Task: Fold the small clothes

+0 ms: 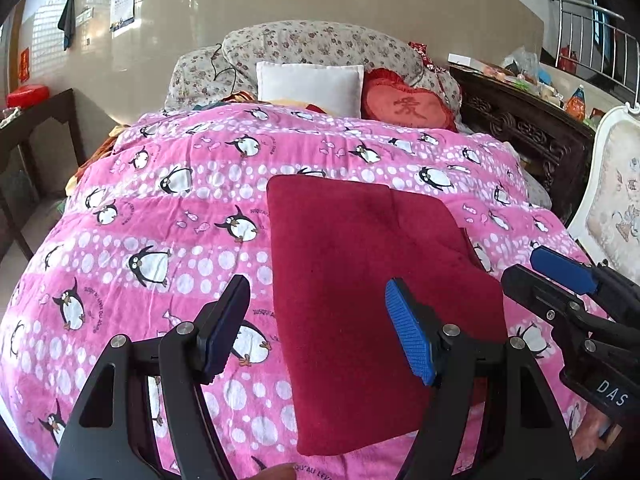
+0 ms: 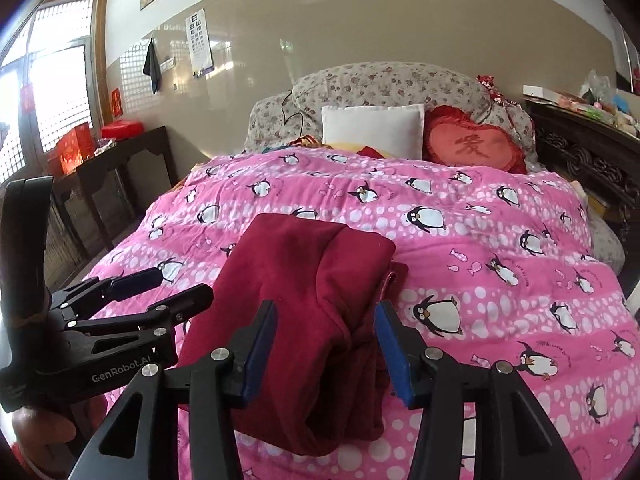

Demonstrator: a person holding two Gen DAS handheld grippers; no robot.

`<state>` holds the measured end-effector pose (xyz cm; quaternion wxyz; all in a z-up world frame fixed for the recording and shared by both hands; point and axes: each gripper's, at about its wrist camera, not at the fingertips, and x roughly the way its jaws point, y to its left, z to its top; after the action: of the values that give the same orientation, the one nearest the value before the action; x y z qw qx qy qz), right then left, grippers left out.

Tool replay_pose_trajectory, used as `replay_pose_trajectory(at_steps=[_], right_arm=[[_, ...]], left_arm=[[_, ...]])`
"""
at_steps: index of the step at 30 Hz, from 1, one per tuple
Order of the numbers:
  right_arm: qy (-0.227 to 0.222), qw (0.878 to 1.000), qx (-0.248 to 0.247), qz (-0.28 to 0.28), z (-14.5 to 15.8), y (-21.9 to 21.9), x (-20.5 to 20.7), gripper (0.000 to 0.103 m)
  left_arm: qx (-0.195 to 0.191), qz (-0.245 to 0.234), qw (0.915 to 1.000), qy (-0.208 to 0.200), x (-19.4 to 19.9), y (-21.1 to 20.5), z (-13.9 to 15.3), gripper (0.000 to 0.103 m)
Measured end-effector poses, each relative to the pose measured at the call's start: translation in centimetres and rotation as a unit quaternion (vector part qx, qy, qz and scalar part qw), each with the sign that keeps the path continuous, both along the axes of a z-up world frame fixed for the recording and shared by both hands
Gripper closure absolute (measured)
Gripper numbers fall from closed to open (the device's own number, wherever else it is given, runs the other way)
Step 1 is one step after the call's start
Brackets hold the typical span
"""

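A dark red folded garment (image 1: 372,300) lies flat on the pink penguin blanket (image 1: 160,216), a neat rectangle in the left wrist view. From the right wrist view the garment (image 2: 312,280) shows stacked layers, with rumpled folds at its near right edge. My left gripper (image 1: 318,292) is open above the garment's left edge, nothing between its fingers. It also shows at the left as the left gripper (image 2: 180,282). My right gripper (image 2: 326,312) is open over the garment's near right folds, and its pads do not press the cloth. The right gripper (image 1: 540,268) reaches in by the garment's right edge.
At the head of the bed are a white pillow (image 1: 310,86), a red heart cushion (image 1: 408,106) and floral bedding (image 2: 392,80). A dark side table (image 2: 116,160) stands left, a carved wooden cabinet (image 1: 528,128) and a white chair (image 1: 612,200) right.
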<state>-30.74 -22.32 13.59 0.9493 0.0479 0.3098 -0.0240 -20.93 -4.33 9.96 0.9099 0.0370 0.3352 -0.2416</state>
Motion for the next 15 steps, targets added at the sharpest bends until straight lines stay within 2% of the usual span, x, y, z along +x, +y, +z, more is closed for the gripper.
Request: replay_pose_trajectory(at_steps=[4, 15], right_arm=[[-0.012, 1.0, -0.002, -0.01, 0.1, 0.11, -0.28, 0.054], [-0.001, 1.0, 0.008, -0.008, -0.44, 0.05, 0.26, 0.053]], left_arm=[[0.005, 0.004, 1.0, -0.004, -0.21, 0.08, -0.01, 0.032], [0.007, 0.01, 0.9999, -0.002, -0.35, 0.26, -0.34, 0.032]])
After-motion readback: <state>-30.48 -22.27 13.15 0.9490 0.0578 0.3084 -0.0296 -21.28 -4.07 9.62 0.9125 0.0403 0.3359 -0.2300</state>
